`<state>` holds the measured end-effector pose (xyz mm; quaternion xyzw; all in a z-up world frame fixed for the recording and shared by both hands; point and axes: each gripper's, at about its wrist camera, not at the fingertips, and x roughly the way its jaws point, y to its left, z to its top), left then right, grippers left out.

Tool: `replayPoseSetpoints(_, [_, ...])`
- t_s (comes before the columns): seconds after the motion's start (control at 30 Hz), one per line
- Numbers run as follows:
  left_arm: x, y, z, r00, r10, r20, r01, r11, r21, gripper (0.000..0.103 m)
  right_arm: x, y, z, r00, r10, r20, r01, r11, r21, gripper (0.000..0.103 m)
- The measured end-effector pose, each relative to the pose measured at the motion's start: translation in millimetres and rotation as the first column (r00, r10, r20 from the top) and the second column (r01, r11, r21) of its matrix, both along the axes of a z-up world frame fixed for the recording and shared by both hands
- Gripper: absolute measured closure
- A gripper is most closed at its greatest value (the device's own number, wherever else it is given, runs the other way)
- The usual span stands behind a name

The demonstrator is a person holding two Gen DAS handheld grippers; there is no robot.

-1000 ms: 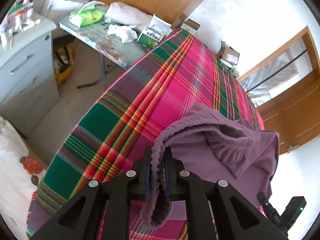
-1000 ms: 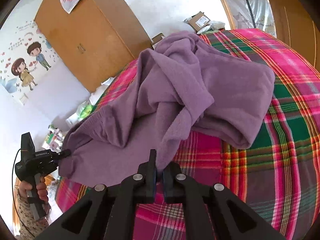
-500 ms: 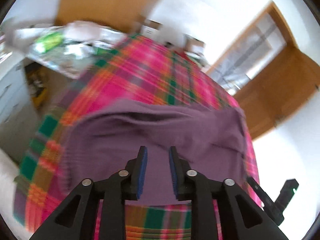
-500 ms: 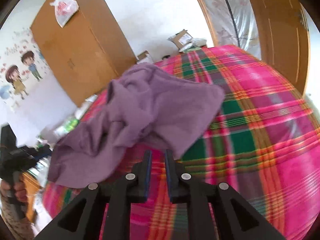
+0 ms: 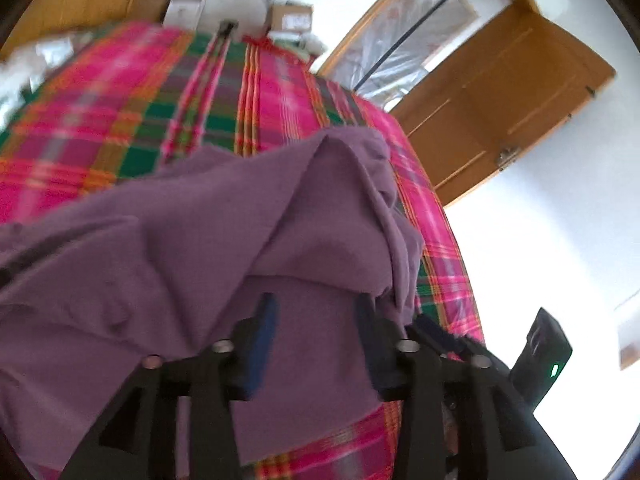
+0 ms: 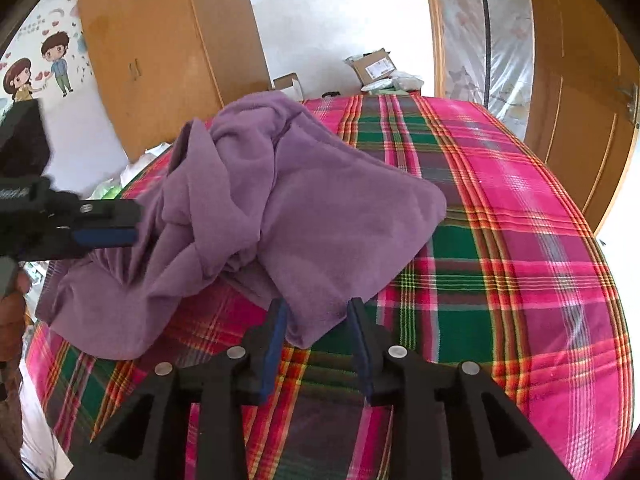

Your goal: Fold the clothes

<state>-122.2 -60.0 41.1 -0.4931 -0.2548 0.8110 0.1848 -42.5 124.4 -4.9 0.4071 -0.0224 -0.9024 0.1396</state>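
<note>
The purple garment [image 6: 256, 216] lies in a loose, rumpled heap on the bed [image 6: 520, 240], which is covered by a pink, green and orange plaid cover. It is not flat and not folded: several layers are bunched over one another, with a raised ridge near the middle and one lower corner hanging toward the near edge of the bed.

The left claw [image 5: 316, 336] stands wide, jaws well apart, holding nothing; cloth lies beneath and ahead of the blue pads. The left wrist view is blurred, so finer detail of the fabric there cannot be judged. The right claw [image 6: 316, 336] is likewise wide and empty, its jaws on either side of the lower corner of the garment, near or just at the cloth; contact cannot be confirmed.

Judgement on the step in hand: both claws are free of the garment and placed close to its edges, which fits a re-gripping stage between laying out and folding. The heap would need spreading flat before any clean fold. The next move calls for closing on a single layer at a distinct edge or corner, not on a bunch of several layers, and for both claws to take matching points so the cloth pulls out evenly.

Writing: cardboard boxes [image 6: 374, 66] beyond the bed carry white labels, too small to read. A cartoon wall sticker [image 6: 38, 68] shows two figures; no legible text. No brand is visible on the garment.
</note>
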Motion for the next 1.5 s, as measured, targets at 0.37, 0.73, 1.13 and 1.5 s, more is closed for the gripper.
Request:
replayPoseSetpoints(0.37, [-38.4,3.5,-24.7,0.982,0.092,0.165,-0.127,0.967,0.219,0.059,-4.2,1.1,-2.7,1.000,-0.003,-0.015,0.003,1.000,0.017,0.079])
replayPoseSetpoints(0.73, [-46.3,-4.3,-16.7,0.979,0.143,0.147,-0.176,0.954,0.243,0.090,-1.5,2.5,9.4,0.998,-0.024,-0.056,0.024,1.000,0.006,0.091])
replayPoseSetpoints(1.13, [-50.4,-18.3,-2.2,0.980,0.186,0.071,-0.198,0.949,0.247,0.094,9.2,38.5,58.3,0.977,-0.117,-0.180,0.114,0.993,-0.030,0.092])
replayPoseSetpoints(1.5, [-54.3,-26.7,-4.1,0.979,0.197,0.060,-0.205,0.951,0.229,0.094,-17.1,67.7,71.8,0.949,-0.231,-0.215,0.234,0.972,-0.014,0.093])
